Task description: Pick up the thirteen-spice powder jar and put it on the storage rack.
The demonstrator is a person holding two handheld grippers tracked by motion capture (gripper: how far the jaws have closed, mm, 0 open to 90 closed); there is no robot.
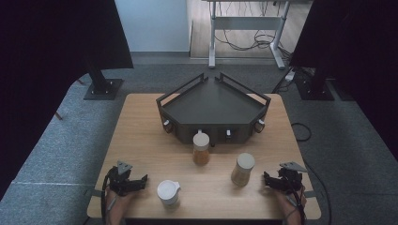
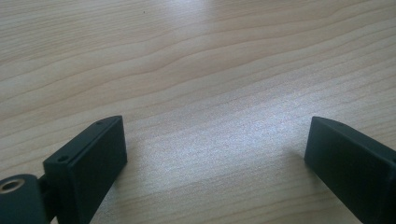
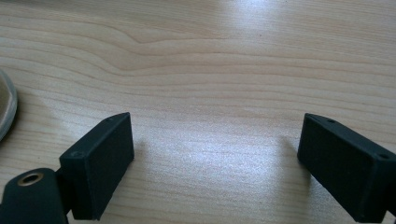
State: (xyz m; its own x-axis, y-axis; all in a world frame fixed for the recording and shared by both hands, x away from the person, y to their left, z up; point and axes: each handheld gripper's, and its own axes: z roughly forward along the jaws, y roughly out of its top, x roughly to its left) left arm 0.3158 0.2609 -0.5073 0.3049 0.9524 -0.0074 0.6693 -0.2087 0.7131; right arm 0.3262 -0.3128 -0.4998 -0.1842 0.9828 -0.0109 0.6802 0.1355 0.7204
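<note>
Resting at the table's (image 1: 141, 131) near left corner, the left gripper (image 1: 141, 180) has its jaws wide apart over bare wood. Just right of it stands a white-lidded jar (image 1: 169, 192); an orange jar (image 1: 201, 148) stands farther back, before the dark tray (image 1: 211, 108). A tan jar (image 1: 243, 169) stands just left of the right gripper (image 1: 265, 180), whose jaws gape empty.

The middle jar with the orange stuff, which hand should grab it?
Probably either: the orange jar stands about midway. The left gripper has the white-lidded jar beside it, the right gripper the tan jar. Both are open.
</note>
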